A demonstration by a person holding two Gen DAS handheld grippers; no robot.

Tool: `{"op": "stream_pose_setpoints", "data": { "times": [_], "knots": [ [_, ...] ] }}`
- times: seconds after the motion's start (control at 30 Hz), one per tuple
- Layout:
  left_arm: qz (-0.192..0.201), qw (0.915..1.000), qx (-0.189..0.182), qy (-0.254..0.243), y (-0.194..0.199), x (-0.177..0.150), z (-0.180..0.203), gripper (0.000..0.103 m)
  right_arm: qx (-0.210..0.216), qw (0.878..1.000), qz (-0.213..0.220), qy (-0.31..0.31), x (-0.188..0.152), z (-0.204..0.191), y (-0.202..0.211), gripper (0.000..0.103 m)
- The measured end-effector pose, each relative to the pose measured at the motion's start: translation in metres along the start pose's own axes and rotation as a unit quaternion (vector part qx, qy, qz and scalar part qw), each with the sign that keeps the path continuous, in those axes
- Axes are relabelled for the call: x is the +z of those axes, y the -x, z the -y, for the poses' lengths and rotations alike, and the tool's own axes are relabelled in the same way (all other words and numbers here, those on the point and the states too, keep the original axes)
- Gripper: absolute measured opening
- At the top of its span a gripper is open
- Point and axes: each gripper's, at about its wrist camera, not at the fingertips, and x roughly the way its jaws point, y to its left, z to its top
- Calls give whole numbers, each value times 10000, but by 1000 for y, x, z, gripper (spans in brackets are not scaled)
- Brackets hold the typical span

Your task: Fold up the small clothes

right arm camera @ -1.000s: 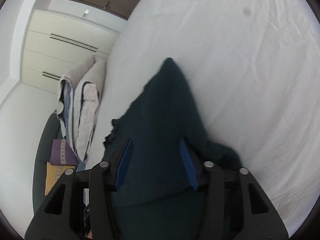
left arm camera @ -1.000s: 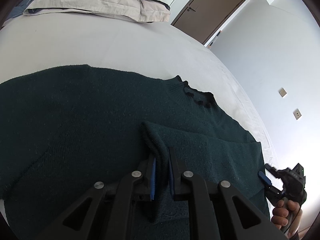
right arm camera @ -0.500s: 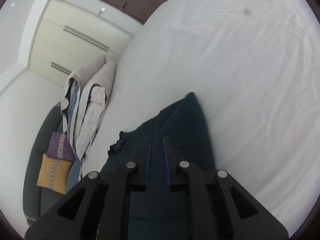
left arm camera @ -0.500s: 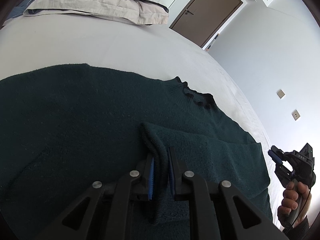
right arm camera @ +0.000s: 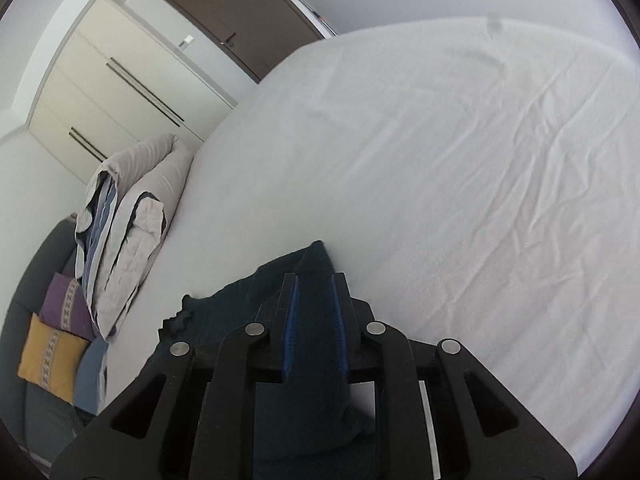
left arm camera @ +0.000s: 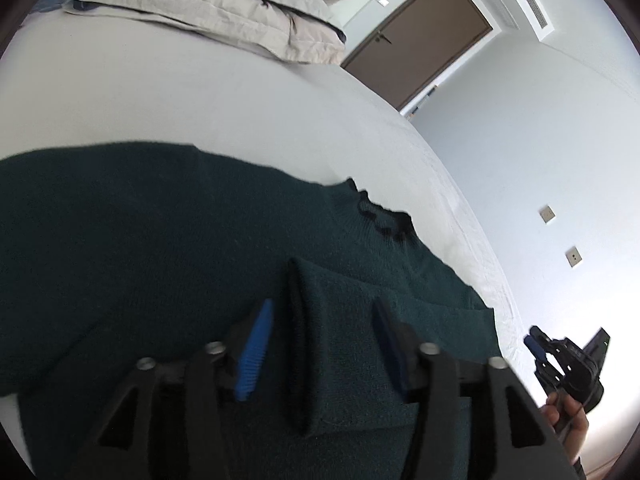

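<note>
only my left view shows the whole dark green sweater (left arm camera: 160,248) flat on the white bed (left arm camera: 200,100), sleeve folded across it. my left gripper (left arm camera: 320,332) is opening, sleeve fold loose between the pads. my right gripper (right arm camera: 314,308) is opening narrowly, nothing pinched. i read no writing anywhere.

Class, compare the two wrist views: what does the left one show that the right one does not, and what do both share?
Only the left view: the right tongs in a hand, wall switches, and the left tongs opening around a folded sleeve.
Only the right view: a wardrobe, a sofa and cushions.
Both: the dark green sweater, white bed, folded bedding and brown door.
</note>
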Motion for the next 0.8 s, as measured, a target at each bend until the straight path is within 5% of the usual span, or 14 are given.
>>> {"op": "stream_pose_setpoints", "data": {
  "times": [0.03,0.23,0.37,0.57,0.7,0.8],
  "knots": [
    [170,9998,4,106,15,2,-1,80,10,9996,133,264,-5,-15,17,35],
    [907,9937,-53,663,124,1,-46,82,139,9814,1121,1553,-54,-106,101,94],
    [1432,9782,256,1480,202,-14,-122,81,621,9738,1028,1932,-81,-151,123,99],
    [2285,9204,740,3085,298,-43,-243,75,1465,9793,-67,1397,-114,-176,123,98],
    [2449,8738,870,4109,316,-56,-297,74,1669,9781,-474,1148,-141,-184,117,93],
    [2505,8565,780,4444,308,-61,-317,73,1704,9771,-648,1093,-157,-187,111,88]
  ]
}}
